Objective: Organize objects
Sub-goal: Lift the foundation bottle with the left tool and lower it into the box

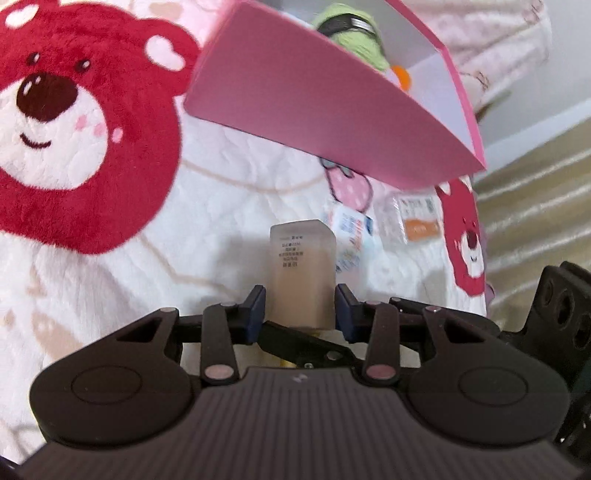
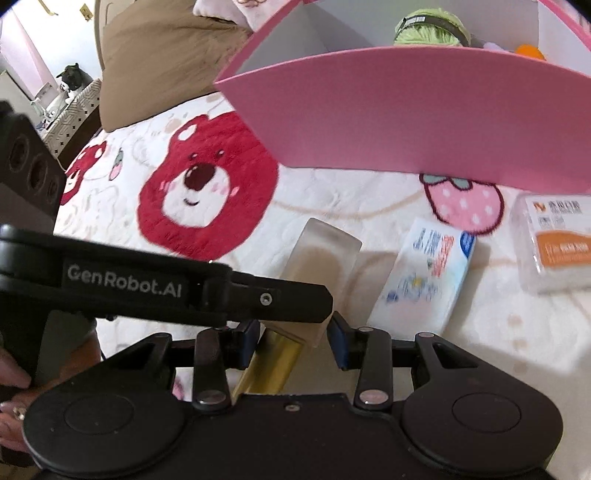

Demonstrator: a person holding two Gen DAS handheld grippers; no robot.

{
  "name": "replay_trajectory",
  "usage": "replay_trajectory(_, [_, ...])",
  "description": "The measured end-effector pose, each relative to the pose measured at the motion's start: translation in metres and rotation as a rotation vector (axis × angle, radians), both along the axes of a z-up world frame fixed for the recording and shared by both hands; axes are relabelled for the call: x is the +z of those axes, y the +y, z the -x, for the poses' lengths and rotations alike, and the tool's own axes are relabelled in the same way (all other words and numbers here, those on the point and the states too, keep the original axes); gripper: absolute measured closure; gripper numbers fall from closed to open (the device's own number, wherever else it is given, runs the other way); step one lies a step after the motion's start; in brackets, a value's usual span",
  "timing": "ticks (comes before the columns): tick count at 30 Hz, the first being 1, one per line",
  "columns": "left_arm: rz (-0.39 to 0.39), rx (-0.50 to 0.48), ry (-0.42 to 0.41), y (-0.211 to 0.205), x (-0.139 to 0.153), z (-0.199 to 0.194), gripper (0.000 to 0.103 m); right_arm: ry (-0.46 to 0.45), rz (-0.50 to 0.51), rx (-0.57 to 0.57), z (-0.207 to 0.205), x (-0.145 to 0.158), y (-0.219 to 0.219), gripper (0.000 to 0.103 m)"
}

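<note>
Step in hand: you are carrying the bottle (image 1: 301, 266) toward the pink box (image 1: 314, 103). I judge this the transport stage of one item, not the pick or the drop.
Left tool (image 1: 299, 306): narrow, its blue pads against both flanks of the bottle's frosted body. It holds the bottle.
Right tool (image 2: 295, 339): narrow, set about the bottle's lower end near the gold cap (image 2: 273, 365). Its left pad is hidden behind the left tool, so I cannot tell whether it presses or merely brackets.
Bottle: in front of the pink box and below its near wall, well short of the opening, clear of the bed (image 1: 221, 184), tilted with the cap toward you.
Pink box: open, on the bed. Inside it, green yarn (image 1: 354, 33) at the far side and something orange (image 1: 402, 75) beside it.
Left outside: a tissue packet (image 2: 424, 273) and a white carton with an orange label (image 2: 554, 247) lie on the bed just in front of the pink box, toward its right-hand end.
Progress: part done, by my reckoning. Some items are in, one is in hand, at least two are waiting.
Next move calls for: lifting the bottle above the near wall of the pink box, carrying it over the rim and lowering it into bare floor short of the yarn before you let go.
Caution: the near wall stands between the bottle and the opening. Clear it fully, or the bottle's top may catch the edge and twist in the grip.
</note>
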State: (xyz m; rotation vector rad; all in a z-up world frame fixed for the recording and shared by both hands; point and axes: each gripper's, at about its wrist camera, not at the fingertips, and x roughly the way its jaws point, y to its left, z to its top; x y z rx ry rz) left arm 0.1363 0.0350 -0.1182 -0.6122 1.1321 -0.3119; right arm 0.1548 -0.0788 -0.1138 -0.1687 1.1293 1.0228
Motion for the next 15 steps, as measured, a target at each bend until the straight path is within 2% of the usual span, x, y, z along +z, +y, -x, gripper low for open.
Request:
replay_trajectory(5, [-0.018, -0.026, -0.042, -0.01, 0.027, 0.013, 0.065, -0.017, -0.024, -0.013, 0.006, 0.024, -0.012, 0.058])
replay_trajectory(11, [-0.058, -0.026, -0.144, -0.021, 0.07, 0.027, 0.065, -0.092, -0.081, 0.018, 0.01, 0.062, -0.024, 0.058])
replay_trajectory(15, [-0.078, 0.0, -0.23, -0.022, 0.102, 0.037, 0.065, -0.182, -0.134, 0.048, 0.016, 0.087, -0.027, 0.058])
